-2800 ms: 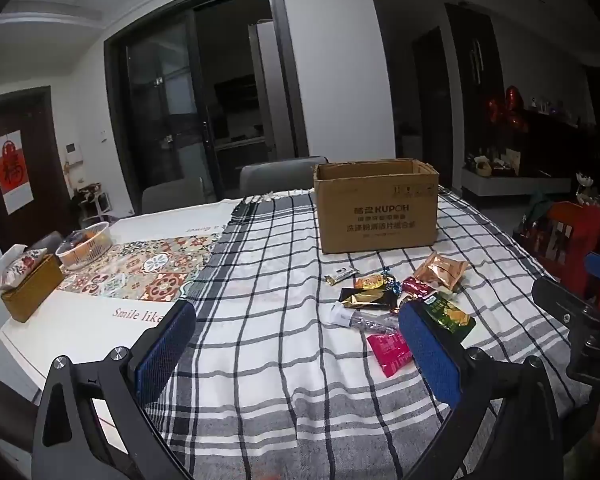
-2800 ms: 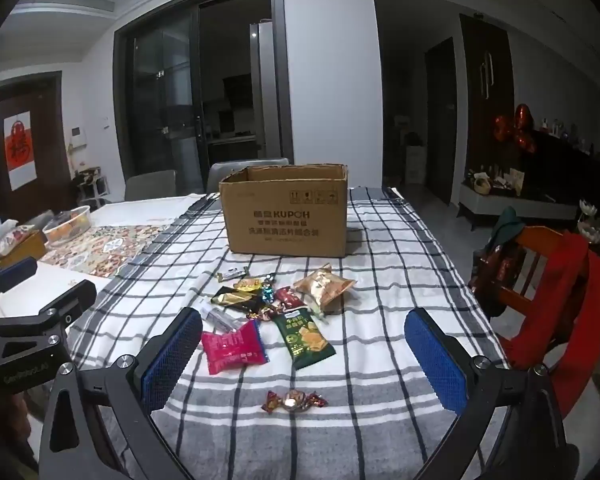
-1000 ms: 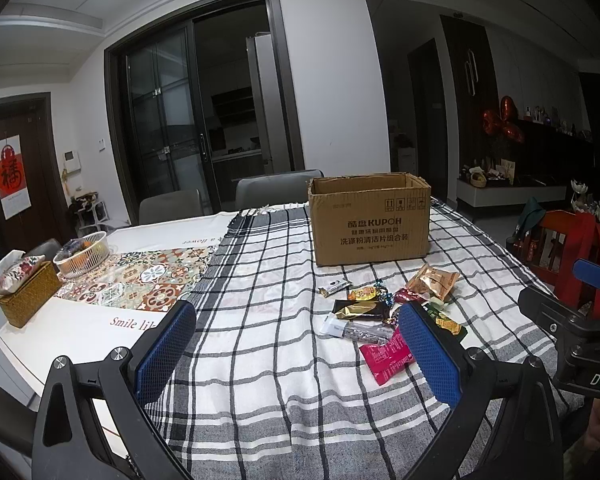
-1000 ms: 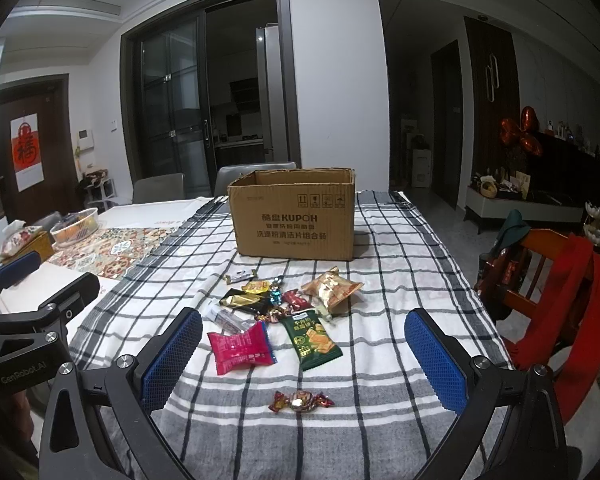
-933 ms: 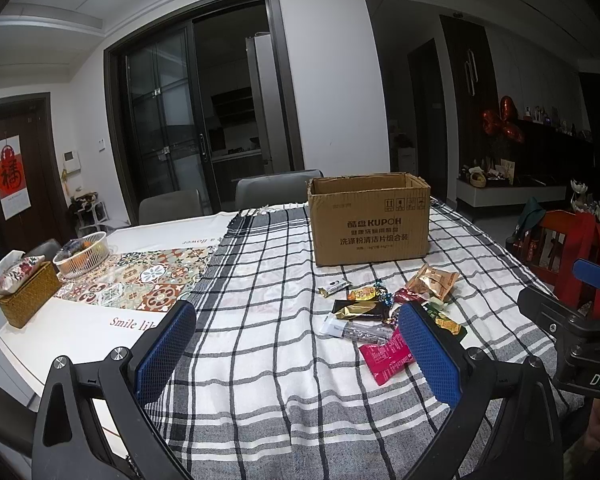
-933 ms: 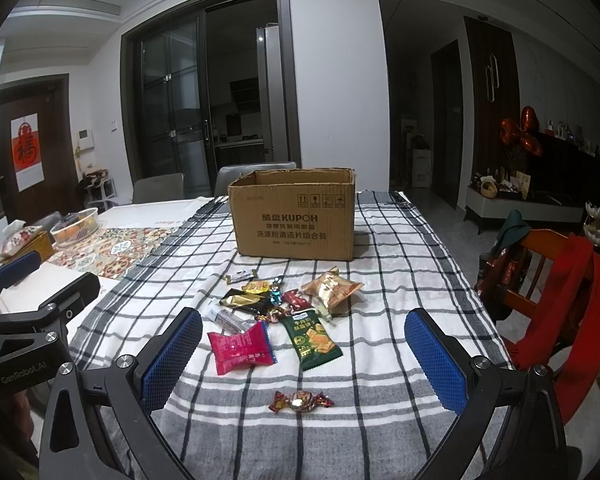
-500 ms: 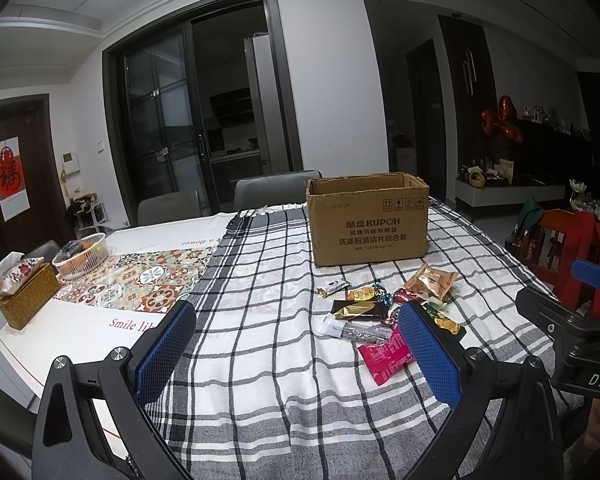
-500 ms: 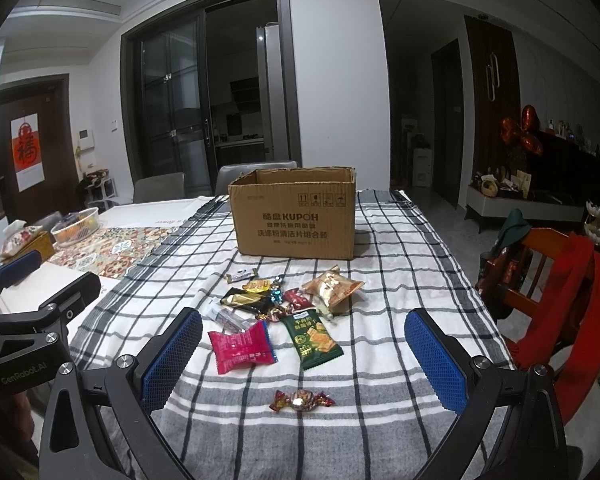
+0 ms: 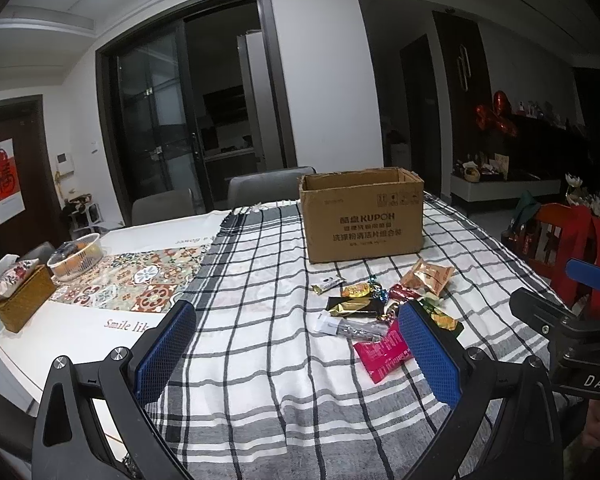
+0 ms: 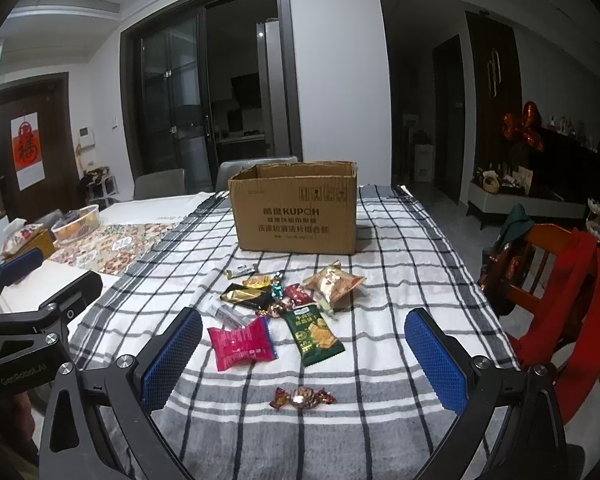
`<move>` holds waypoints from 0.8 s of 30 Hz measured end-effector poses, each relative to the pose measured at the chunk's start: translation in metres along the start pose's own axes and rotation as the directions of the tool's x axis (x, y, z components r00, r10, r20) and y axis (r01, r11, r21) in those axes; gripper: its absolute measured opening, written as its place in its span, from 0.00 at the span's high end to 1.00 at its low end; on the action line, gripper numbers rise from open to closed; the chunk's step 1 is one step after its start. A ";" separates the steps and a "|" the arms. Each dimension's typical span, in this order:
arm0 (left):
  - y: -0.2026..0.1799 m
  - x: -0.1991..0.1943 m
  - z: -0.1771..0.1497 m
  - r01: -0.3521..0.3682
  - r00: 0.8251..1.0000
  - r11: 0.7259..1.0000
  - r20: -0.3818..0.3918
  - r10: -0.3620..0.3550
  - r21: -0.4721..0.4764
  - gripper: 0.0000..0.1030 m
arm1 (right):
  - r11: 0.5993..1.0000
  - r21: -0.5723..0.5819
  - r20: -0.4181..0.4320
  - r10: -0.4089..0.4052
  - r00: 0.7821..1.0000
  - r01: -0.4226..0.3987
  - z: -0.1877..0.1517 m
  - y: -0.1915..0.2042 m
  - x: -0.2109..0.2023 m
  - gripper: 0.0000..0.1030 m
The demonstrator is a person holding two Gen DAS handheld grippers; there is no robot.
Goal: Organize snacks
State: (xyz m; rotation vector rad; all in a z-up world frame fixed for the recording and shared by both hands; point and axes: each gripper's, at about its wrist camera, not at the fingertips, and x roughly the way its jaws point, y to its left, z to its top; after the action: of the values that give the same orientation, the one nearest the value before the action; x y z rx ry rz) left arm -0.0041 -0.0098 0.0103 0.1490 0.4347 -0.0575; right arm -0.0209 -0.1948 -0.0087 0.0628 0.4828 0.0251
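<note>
An open cardboard box (image 10: 296, 208) stands on the checked tablecloth (image 10: 396, 280); it also shows in the left wrist view (image 9: 362, 216). Several snacks lie in front of it: a pink packet (image 10: 242, 343), a green packet (image 10: 312, 334), a tan packet (image 10: 334, 280), a black-gold bar (image 10: 244, 295), and a single wrapped candy (image 10: 302, 397) nearest me. The pink packet (image 9: 384, 354) shows in the left wrist view too. My left gripper (image 9: 298, 354) and right gripper (image 10: 304, 360) are both open and empty, held above the near table edge.
A patterned mat (image 9: 140, 284), a clear bowl (image 9: 76, 256) and a woven tissue box (image 9: 22, 300) sit on the table's left part. A wooden chair with red cloth (image 10: 560, 280) stands at the right. Grey chairs (image 10: 256, 166) stand behind the table.
Both grippers rose and tilted up slightly over the first seconds, then held still. The snacks and box have not moved.
</note>
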 end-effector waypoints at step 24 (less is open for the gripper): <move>-0.064 0.098 -0.044 0.245 0.963 0.910 -0.188 -0.191 0.335 0.21 | 0.995 -0.097 -0.219 0.017 0.976 -0.039 -0.023 -0.014 0.104 0.10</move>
State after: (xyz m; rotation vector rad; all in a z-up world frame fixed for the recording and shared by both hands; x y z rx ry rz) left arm 0.0606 -0.0681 -0.0785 0.4645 0.5900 -0.3499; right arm 0.0602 -0.2035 -0.0781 -0.0326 0.6991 0.0849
